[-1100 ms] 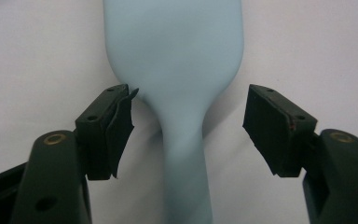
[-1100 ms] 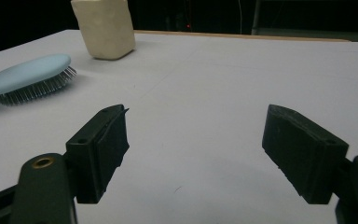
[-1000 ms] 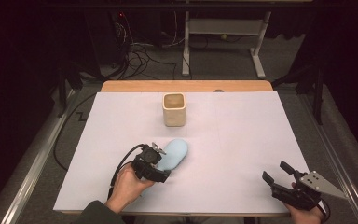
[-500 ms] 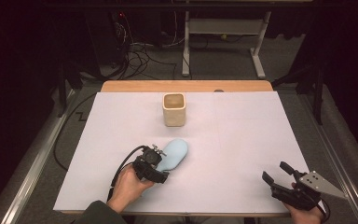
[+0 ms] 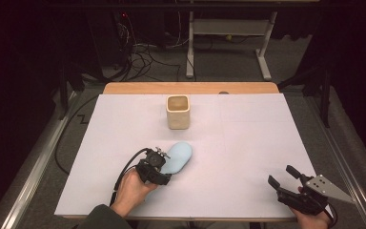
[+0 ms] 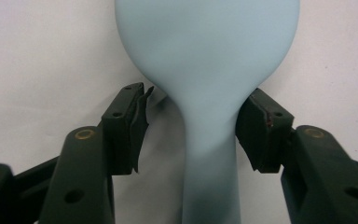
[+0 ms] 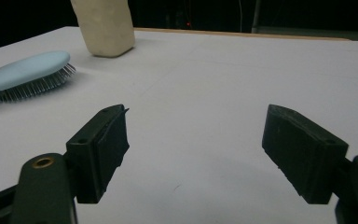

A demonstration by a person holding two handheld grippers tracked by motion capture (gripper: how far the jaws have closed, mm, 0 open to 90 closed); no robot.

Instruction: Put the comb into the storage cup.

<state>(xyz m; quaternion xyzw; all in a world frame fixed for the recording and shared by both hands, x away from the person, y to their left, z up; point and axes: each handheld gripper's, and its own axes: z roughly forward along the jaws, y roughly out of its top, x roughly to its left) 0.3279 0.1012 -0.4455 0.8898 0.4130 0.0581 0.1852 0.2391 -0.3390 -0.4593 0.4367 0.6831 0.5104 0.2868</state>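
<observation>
Two grippers are on the table, and part of the action is hard to read. From the high view the left gripper (image 5: 164, 164) sits at the near end of a pale blue hairbrush (image 5: 178, 157), and its black body hides the brush's handle there. The left gripper view is cut off too: the brush head runs off the top edge and the handle off the bottom. In that view the jaws have just been closing, with the narrow neck of the brush between them. The right-hand pad looks to be against the neck; the left-hand pad (image 6: 139, 123) stands off it with a sliver of table showing, so no full pinch yet.

Over at the near right corner, the right gripper (image 5: 282, 175) hovers with its jaws spread wide and bare tabletop between them. It is well apart from the brush.

Further back, a cream cup (image 5: 178, 111) stands upright near the middle of the table; its top is cropped in the right gripper view. Nothing lies between cup and brush.

Textures now: the brush back is smooth, rounded and matte, bristles down on the white table cover (image 5: 248, 143). The bristles (image 7: 42, 84) show as fine metallic pins. A wooden edge (image 5: 190, 88) runs along the far side.
</observation>
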